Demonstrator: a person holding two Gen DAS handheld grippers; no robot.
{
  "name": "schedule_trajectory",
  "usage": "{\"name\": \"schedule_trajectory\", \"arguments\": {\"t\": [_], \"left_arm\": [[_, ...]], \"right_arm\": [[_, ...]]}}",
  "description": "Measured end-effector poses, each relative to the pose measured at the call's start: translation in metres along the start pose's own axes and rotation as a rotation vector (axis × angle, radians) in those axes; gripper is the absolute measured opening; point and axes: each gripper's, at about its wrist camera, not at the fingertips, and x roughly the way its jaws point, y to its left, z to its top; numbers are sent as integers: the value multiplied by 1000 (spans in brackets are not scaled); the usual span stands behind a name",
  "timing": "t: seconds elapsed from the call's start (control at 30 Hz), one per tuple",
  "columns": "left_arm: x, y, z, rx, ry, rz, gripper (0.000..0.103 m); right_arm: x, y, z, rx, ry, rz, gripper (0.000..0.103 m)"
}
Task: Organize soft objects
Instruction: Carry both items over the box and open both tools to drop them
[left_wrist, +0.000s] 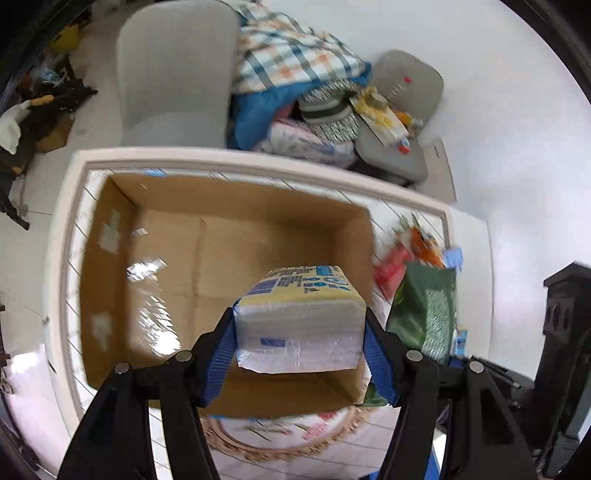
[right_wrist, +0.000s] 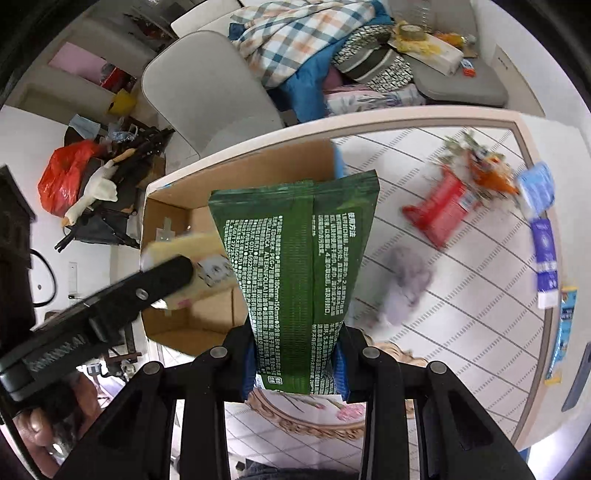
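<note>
My left gripper (left_wrist: 300, 343) is shut on a yellow tissue pack (left_wrist: 301, 314) and holds it above the near right part of an open cardboard box (left_wrist: 166, 258) on the table. The pack and that gripper also show in the right wrist view (right_wrist: 184, 247). My right gripper (right_wrist: 295, 354) is shut on a green wipes pack (right_wrist: 295, 266), held upright just right of the box (right_wrist: 173, 221). The green pack shows in the left wrist view (left_wrist: 424, 310) beside the box's right wall.
On the white lined table (right_wrist: 461, 295) lie a red packet (right_wrist: 439, 214), an orange packet (right_wrist: 487, 170), blue packs (right_wrist: 539, 192) and a grey cloth (right_wrist: 406, 284). A round placemat (left_wrist: 288, 435) lies near the front. Grey chairs (left_wrist: 173, 74) with piled bedding (left_wrist: 295, 66) stand behind.
</note>
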Motion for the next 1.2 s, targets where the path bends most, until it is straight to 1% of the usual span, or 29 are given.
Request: {"name": "schedule_trajectory", "arguments": {"t": [0.07,0.17,0.3,0.4,0.53,0.6,0.63,0.67,0.7,0.73,0.77,0.8,0.87,0.9,0.93,0.97,1.0,1.13,1.2], "left_arm": [[-1,17,11,-10,-17,21,62],[13,46,30,-12,-19,59,62],[45,73,51,-9,20,89,62],[64,85,61,-10,41,98,62],[84,93,66,-20,79,105,62],[93,103,63,-61,116,98,63],[95,105,62,-73,130,90,66],[97,109,59,-92,145,56,68],[96,109,56,-98,148,51,72],[95,108,54,-96,147,60,77],[92,107,51,-84,140,75,82],[89,104,48,-65,129,103,88],[84,98,41,-25,130,134,89],[83,97,40,-17,129,135,90],[80,95,38,-11,127,137,93],[78,94,35,-4,126,142,95],[73,93,32,4,115,153,96],[53,90,19,47,61,197,96],[44,90,12,65,37,218,99]], "right_arm": [[15,15,9,4,21,5,35],[51,36,27,18,66,-4,35],[109,49,50,37,136,-26,35],[143,55,62,24,157,-79,35],[169,58,71,11,165,-126,35],[177,60,76,-4,171,-148,36],[181,58,79,-12,169,-156,37],[182,59,80,-22,163,-162,46],[181,58,81,-22,151,-162,63],[179,53,79,-21,147,-156,71],[178,52,78,-21,146,-145,77],[176,52,76,-24,145,-147,77],[174,50,74,-31,136,-166,77],[173,48,72,-33,136,-170,77],[172,46,70,-34,136,-178,78],[169,44,66,-33,136,-191,80],[168,44,64,-33,137,-195,84],[157,40,50,-32,133,-216,85],[151,40,42,-39,126,-222,98]]}}
